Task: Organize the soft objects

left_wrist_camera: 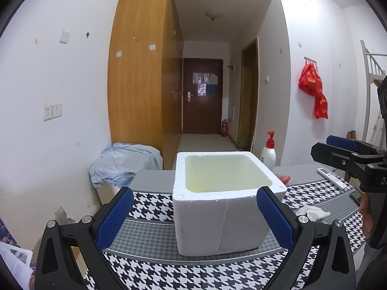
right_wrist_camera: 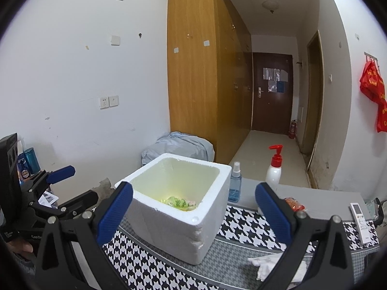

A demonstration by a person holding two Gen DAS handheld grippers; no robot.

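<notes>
Both grippers [left_wrist_camera: 193, 215] [right_wrist_camera: 193, 212] agape before foam box [left_wrist_camera: 217, 220]

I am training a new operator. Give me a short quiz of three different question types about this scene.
1. True or false: the foam box is empty.
2. What white soft thing lies on the patterned mat near the right gripper?
3. Choose: the left gripper is (a) open, (b) shut on the box.

Key:
1. False; a green packet lies inside.
2. A crumpled tissue.
3. (a)
</notes>
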